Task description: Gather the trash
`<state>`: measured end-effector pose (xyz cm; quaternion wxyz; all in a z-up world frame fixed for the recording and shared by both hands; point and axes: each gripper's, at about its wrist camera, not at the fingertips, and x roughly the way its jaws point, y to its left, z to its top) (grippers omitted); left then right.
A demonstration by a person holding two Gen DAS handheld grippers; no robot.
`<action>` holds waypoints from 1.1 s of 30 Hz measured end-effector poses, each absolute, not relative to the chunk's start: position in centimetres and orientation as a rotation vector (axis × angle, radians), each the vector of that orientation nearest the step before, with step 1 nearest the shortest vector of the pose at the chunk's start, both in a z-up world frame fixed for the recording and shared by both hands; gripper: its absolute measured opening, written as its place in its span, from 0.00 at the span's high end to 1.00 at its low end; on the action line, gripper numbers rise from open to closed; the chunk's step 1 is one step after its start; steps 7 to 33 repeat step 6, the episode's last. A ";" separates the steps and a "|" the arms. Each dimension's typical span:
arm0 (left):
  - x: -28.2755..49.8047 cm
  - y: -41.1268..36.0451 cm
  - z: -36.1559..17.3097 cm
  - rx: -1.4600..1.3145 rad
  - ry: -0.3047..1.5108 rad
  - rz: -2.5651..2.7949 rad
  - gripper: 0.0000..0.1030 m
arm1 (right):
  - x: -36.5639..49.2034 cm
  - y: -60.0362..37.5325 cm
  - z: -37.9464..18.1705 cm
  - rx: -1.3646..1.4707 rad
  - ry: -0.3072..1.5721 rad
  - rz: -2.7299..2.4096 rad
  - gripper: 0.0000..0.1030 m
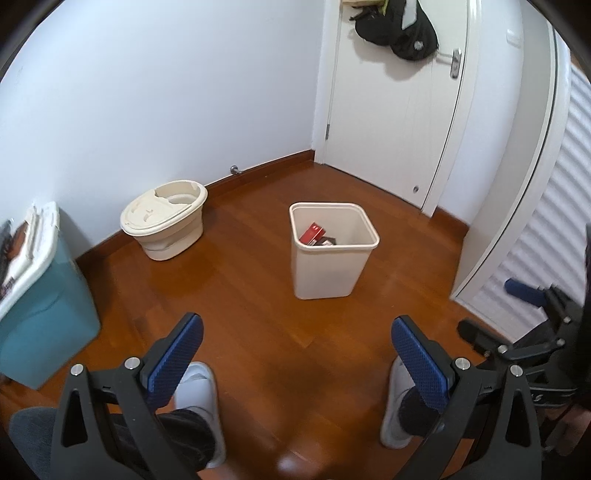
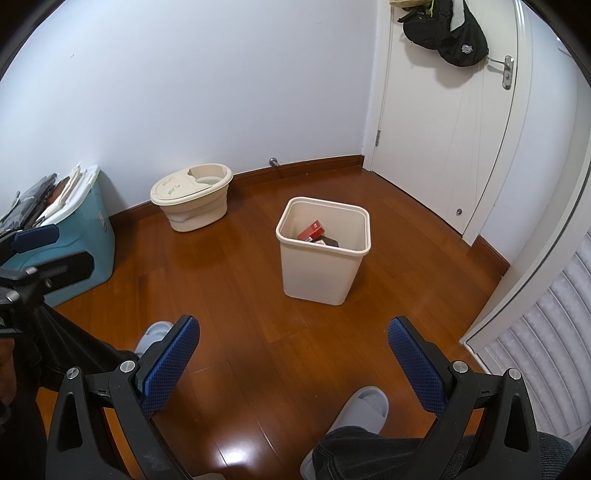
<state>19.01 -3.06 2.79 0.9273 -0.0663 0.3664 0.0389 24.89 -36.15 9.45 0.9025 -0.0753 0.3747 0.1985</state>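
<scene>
A cream plastic waste bin point(image 1: 325, 273) stands on the wooden floor ahead of both grippers; it also shows in the right wrist view point(image 2: 317, 273). Inside it lie a red box point(image 1: 312, 233) and a dark item point(image 2: 327, 242). My left gripper point(image 1: 297, 332) is open and empty, held above the floor short of the bin. My right gripper point(image 2: 293, 330) is open and empty, also short of the bin. The right gripper point(image 1: 491, 314) shows at the right edge of the left wrist view, and the left gripper point(image 2: 55, 245) at the left edge of the right wrist view.
A cream lidded bucket point(image 1: 166, 219) sits by the wall. A teal storage box point(image 1: 40, 314) with things on its white lid stands at left. A white door point(image 1: 399, 110) with a black bag point(image 1: 402, 29) hanging is behind. The person's slippered feet point(image 1: 197, 395) are below the grippers.
</scene>
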 end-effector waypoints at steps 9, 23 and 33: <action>19.2 -3.7 2.7 -0.104 0.760 0.092 0.00 | 24.9 -36.2 9.5 -0.160 0.774 0.413 0.00; 19.2 -3.7 2.7 -0.104 0.760 0.092 0.00 | 24.9 -36.2 9.5 -0.160 0.774 0.413 0.00; 19.2 -3.7 2.7 -0.104 0.760 0.092 0.00 | 24.9 -36.2 9.5 -0.160 0.774 0.413 0.00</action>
